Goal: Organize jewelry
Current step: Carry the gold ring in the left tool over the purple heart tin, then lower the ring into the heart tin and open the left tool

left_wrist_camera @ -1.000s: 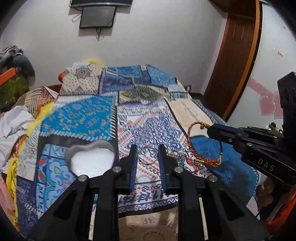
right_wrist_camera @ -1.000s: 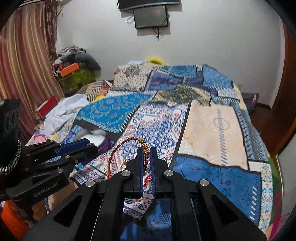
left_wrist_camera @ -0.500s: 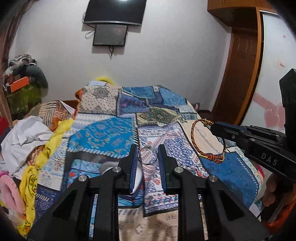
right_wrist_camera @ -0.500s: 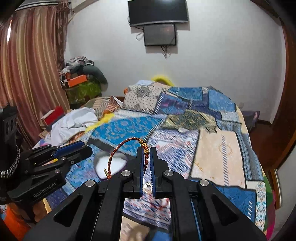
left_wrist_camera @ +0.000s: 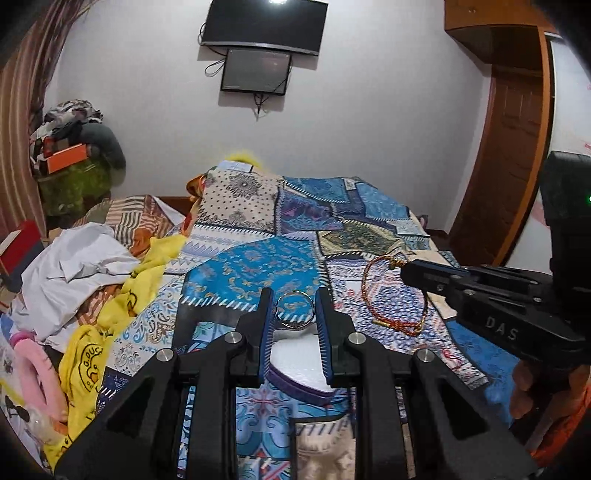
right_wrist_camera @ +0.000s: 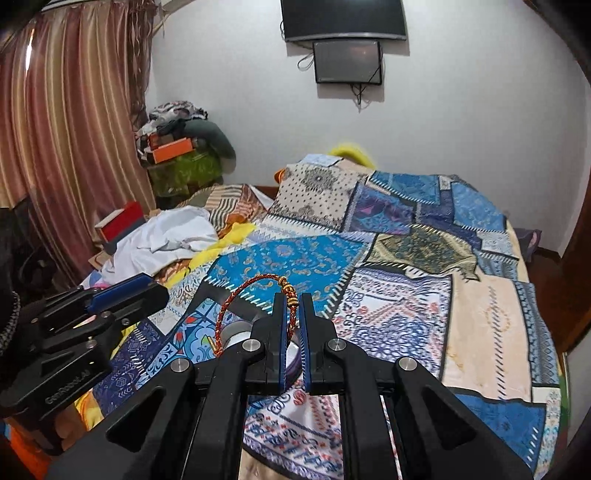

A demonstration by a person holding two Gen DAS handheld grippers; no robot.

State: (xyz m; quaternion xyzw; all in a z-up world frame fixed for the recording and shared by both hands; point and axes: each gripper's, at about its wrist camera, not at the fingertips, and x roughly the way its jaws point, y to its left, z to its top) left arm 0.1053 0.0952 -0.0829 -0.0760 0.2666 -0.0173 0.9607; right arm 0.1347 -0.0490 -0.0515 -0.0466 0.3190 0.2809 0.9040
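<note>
My left gripper (left_wrist_camera: 294,312) is shut on a thin silver ring (left_wrist_camera: 294,309) and holds it above the bed. Below its fingers lies a heart-shaped jewelry box (left_wrist_camera: 299,363) with a white inside and a purple rim. My right gripper (right_wrist_camera: 292,308) is shut on a red and gold braided bracelet (right_wrist_camera: 236,302), which hangs to the left of its fingers. The bracelet also shows in the left wrist view (left_wrist_camera: 391,295), to the right of the ring. In the right wrist view the box (right_wrist_camera: 240,332) is partly hidden behind the fingers.
A patchwork bedspread (right_wrist_camera: 406,258) covers the bed. White and yellow clothes (left_wrist_camera: 92,273) are piled at its left. A TV (right_wrist_camera: 343,18) hangs on the far wall, a curtain (right_wrist_camera: 66,147) at left, a wooden door (left_wrist_camera: 513,166) at right.
Both grippers have risen and tilted up, still holding the ring and the bracelet. The bed and the heart-shaped box now sit lower in both views, with more wall showing.
</note>
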